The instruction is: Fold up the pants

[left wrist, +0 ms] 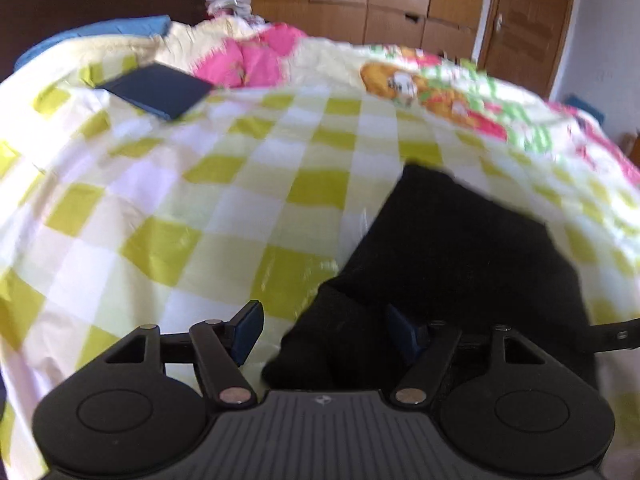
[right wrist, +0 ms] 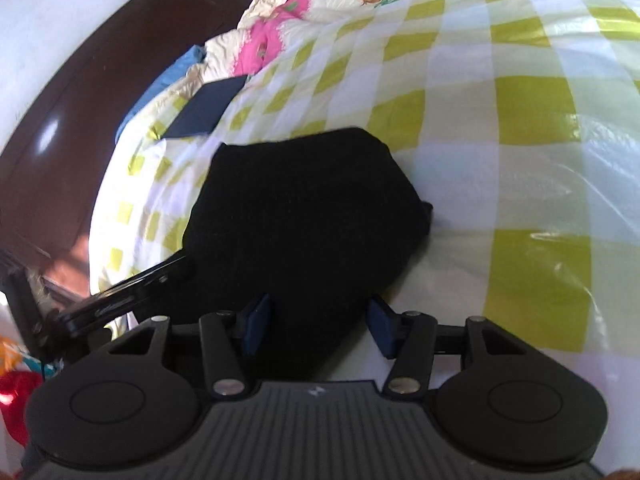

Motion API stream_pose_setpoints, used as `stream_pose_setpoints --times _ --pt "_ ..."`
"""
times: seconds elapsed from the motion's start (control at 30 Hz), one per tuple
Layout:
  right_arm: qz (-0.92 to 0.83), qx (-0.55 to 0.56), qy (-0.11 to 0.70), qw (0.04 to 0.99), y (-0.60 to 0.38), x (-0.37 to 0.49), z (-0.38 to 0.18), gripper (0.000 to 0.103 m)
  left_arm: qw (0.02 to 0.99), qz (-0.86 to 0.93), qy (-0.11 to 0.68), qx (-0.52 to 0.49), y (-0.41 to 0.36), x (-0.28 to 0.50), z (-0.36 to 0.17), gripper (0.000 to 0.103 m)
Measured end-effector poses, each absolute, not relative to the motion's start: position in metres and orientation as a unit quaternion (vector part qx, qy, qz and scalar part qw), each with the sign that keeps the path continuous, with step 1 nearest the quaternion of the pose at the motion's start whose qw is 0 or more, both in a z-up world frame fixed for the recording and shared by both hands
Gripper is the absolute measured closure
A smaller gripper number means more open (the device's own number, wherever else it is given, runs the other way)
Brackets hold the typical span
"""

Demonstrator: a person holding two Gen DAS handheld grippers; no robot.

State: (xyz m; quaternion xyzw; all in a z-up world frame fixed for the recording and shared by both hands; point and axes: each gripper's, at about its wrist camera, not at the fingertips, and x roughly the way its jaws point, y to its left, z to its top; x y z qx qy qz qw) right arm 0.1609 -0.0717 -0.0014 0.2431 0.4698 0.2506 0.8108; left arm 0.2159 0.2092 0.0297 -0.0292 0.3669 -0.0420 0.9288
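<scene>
The black pants [left wrist: 460,248] lie as a folded bundle on the green-and-white checked bedsheet [left wrist: 200,200]. In the left wrist view my left gripper [left wrist: 326,332] stands open over the bundle's near left corner. One pad is over bare sheet, the other over the cloth, and neither presses. In the right wrist view the pants [right wrist: 304,208] fill the middle. My right gripper [right wrist: 320,330] is open astride the bundle's near end, with cloth between the pads and a gap at the right pad. A black arm of the left gripper [right wrist: 132,292] shows at the pants' left edge.
A dark blue flat folded item [left wrist: 160,90] lies on the sheet toward the headboard [right wrist: 80,92]. A pink and cartoon-print quilt [left wrist: 256,56] is bunched beyond it, beside a blue pillow [left wrist: 100,32]. Wooden wardrobes [left wrist: 400,0] stand behind the bed.
</scene>
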Motion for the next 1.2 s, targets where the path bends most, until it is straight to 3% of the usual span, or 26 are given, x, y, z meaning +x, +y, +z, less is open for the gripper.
stream_pose_setpoints --times 0.17,0.3,0.47,0.73,1.2 --pt "0.242 0.271 0.481 0.798 -0.069 0.175 -0.017 0.041 0.943 -0.043 0.33 0.006 0.199 0.217 0.056 0.022" --pt "0.231 0.293 0.487 0.79 -0.069 0.19 -0.022 0.046 0.921 -0.04 0.386 0.027 0.195 0.237 0.023 0.021" --pt "0.234 0.246 0.496 0.799 -0.064 0.21 -0.015 0.051 0.918 -0.035 0.394 -0.019 0.197 0.216 0.016 0.021" --pt "0.221 0.149 0.502 0.823 -0.047 0.22 0.004 0.049 0.918 -0.023 0.397 -0.007 0.166 0.193 0.014 0.02" --pt "0.22 0.154 0.442 0.856 -0.043 0.094 0.043 0.048 0.924 -0.007 0.381 0.028 0.162 0.16 0.045 0.017"
